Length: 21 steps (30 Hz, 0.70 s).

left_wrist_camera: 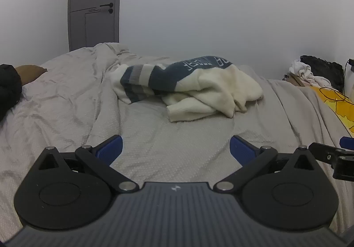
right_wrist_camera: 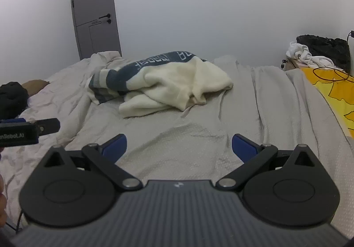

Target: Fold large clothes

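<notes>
A cream sweater (left_wrist_camera: pixel 205 89) (right_wrist_camera: pixel 172 85) with a dark blue band, grey stripes and white lettering lies crumpled in a heap in the middle of the bed. My left gripper (left_wrist_camera: pixel 176 149) hovers over the grey bedspread short of the heap, its blue pads (left_wrist_camera: pixel 110 149) wide apart and nothing between them. My right gripper (right_wrist_camera: pixel 179 147) is likewise open and empty, a little nearer the right side of the heap. In the left wrist view the right gripper's side (left_wrist_camera: pixel 331 156) shows at the right edge; in the right wrist view the left gripper's side (right_wrist_camera: pixel 28 129) shows at the left edge.
The bed is covered by a rumpled grey bedspread (left_wrist_camera: pixel 154 147) (right_wrist_camera: pixel 265 114). A black garment (left_wrist_camera: pixel 8 87) and a brown pillow lie at the left. A yellow sheet with cables (right_wrist_camera: pixel 331 89), white cloth and a black bag (right_wrist_camera: pixel 327 49) sit at the right. A grey door (right_wrist_camera: pixel 95 14) stands behind.
</notes>
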Each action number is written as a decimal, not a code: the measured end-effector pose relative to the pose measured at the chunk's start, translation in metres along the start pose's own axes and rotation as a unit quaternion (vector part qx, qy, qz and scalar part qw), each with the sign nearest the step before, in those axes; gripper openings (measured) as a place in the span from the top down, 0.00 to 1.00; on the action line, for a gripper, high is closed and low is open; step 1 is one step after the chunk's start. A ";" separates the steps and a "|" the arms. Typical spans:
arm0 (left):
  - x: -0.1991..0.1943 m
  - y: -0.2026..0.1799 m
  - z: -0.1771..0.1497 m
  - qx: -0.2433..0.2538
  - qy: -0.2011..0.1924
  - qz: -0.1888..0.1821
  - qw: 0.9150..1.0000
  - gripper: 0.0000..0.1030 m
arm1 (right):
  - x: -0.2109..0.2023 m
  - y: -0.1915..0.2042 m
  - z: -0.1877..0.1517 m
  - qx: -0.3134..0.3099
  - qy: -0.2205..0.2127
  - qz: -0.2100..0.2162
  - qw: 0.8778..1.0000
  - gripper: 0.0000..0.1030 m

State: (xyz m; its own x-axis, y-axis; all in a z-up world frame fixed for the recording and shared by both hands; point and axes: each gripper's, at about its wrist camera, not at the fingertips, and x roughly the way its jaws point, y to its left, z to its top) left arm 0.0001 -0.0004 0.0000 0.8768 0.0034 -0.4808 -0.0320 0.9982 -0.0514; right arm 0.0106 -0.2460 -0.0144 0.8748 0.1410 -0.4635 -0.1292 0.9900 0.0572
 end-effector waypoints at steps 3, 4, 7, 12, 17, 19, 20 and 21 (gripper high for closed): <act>0.000 -0.001 0.000 0.002 0.000 0.002 1.000 0.00 | 0.002 0.001 0.000 0.001 0.001 0.000 1.000 0.00; 0.000 -0.002 0.000 0.003 0.000 0.002 1.000 0.00 | 0.002 0.002 0.000 0.001 0.001 0.001 1.000 0.00; -0.001 -0.001 0.000 0.000 -0.001 0.001 1.000 0.00 | 0.005 0.003 0.000 0.003 0.003 0.002 1.000 0.00; 0.000 0.002 -0.001 -0.001 0.000 0.001 1.000 0.00 | 0.000 0.000 0.003 -0.001 0.002 0.000 1.000 0.00; 0.001 0.002 0.000 -0.009 0.001 0.004 1.000 0.00 | 0.001 -0.001 0.000 0.001 0.002 0.000 1.000 0.00; 0.001 0.002 0.001 -0.011 0.002 0.003 1.000 0.00 | 0.002 -0.001 0.000 0.001 0.003 0.000 1.000 0.00; 0.001 0.002 0.001 -0.012 0.002 0.004 1.000 0.00 | 0.002 0.000 0.000 0.001 0.004 0.001 1.000 0.00; 0.001 0.002 0.001 -0.012 0.002 0.004 1.000 0.00 | 0.002 0.000 0.000 0.000 0.004 0.001 1.000 0.00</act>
State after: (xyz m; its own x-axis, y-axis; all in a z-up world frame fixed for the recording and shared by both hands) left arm 0.0015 0.0021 0.0000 0.8746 0.0116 -0.4847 -0.0506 0.9964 -0.0674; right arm 0.0127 -0.2458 -0.0152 0.8708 0.1422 -0.4706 -0.1303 0.9898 0.0579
